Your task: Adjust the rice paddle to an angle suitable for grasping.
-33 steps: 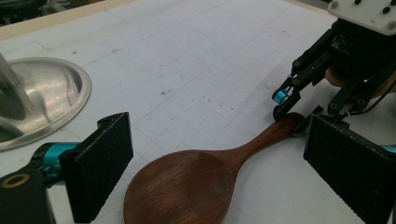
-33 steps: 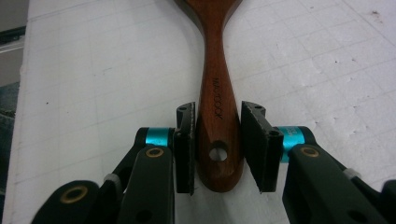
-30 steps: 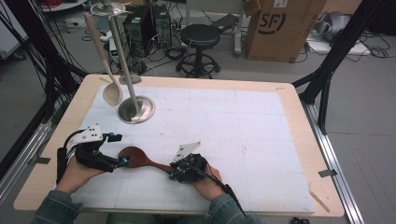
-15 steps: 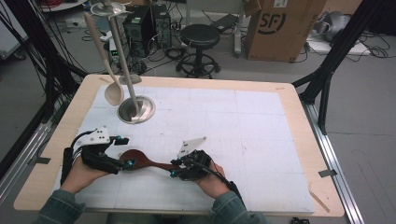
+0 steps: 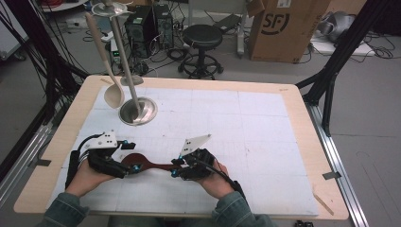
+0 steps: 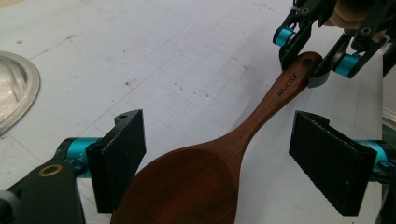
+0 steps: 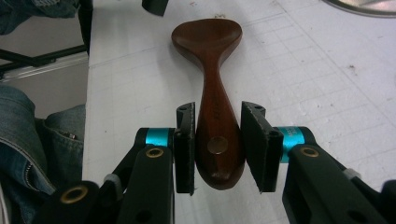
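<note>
The right claw (image 7: 218, 148) grips the wooden spoon (image 7: 212, 98) by its handle end; the left claw (image 6: 224, 158), closing but not yet touching the bowl, could knock it askew.

The spoon (image 7: 212, 84) is dark reddish wood, smooth with a soft sheen, a small brass-coloured stud set in its handle end. The gripper pads (image 6: 119, 158) look like matt black foam, slightly rough, beside glossy teal metal collars. At eleven o'clock stands a polished metal base (image 5: 138, 111) on the matt white, scuffed mat (image 5: 265, 137) over the pale wooden table (image 5: 302, 94).
</note>
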Available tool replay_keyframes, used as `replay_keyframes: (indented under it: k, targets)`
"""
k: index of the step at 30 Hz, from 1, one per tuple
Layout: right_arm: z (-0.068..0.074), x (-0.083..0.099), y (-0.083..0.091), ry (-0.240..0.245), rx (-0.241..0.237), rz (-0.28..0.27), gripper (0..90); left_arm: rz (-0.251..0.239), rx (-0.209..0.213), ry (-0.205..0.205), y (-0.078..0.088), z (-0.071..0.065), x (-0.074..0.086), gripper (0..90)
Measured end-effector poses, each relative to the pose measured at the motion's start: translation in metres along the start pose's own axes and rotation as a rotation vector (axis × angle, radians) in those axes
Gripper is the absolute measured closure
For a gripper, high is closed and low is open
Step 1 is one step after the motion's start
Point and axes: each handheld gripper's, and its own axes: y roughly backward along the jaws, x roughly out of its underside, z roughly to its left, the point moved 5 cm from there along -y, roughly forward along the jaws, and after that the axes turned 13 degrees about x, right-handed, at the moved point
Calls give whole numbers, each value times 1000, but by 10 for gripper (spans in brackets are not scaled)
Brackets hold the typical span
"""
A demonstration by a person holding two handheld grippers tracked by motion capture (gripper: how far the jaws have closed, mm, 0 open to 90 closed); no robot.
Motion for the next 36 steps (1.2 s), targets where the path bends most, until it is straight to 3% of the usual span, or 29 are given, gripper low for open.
replay_keyframes:
  k: [27,36]
  targets:
    - [6,-26,1,22,-21,-9,669,44,68,-12,-13,-5,6,278]
    - [7,-31,0,23,-30,-11,669,65,73,-16,-17,-4,8,322]
